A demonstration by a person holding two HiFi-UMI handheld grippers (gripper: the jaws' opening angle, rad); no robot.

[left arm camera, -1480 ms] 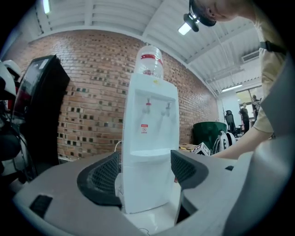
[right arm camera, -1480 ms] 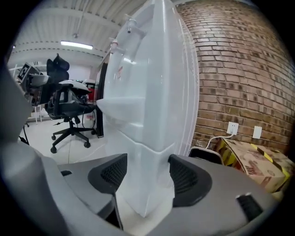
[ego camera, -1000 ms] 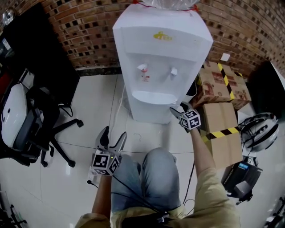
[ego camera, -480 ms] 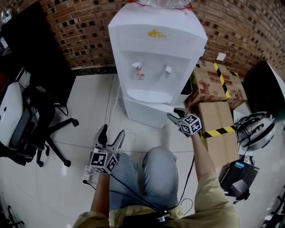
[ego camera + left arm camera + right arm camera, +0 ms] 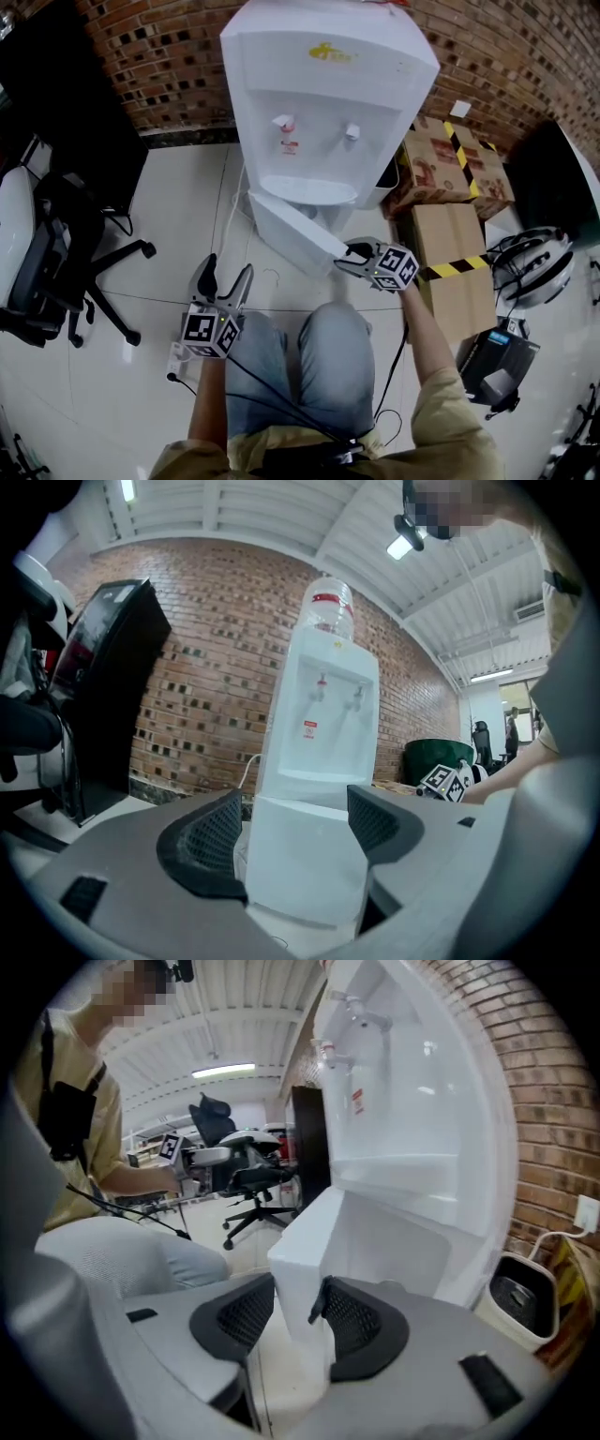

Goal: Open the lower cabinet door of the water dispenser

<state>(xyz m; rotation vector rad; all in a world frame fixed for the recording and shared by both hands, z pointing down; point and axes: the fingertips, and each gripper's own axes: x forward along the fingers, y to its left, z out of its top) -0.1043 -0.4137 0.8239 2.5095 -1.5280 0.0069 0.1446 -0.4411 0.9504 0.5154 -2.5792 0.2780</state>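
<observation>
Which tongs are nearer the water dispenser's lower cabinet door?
Right. The right tongs have just been closing on the free edge of the lower cabinet door. The left tongs are open and empty, apart from it, lower-left in the head view.

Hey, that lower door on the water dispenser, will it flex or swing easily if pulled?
The cabinet door is probably stiff: its panel looks flat and thick-edged. It is likely light and free-swinging, since it stands ajar, attached along one side.

Glossy plastic water dispenser (image 5: 328, 94) and cabinet door (image 5: 291, 232), rough brick wall (image 5: 159, 56), shiny floor (image 5: 178, 206)
</observation>
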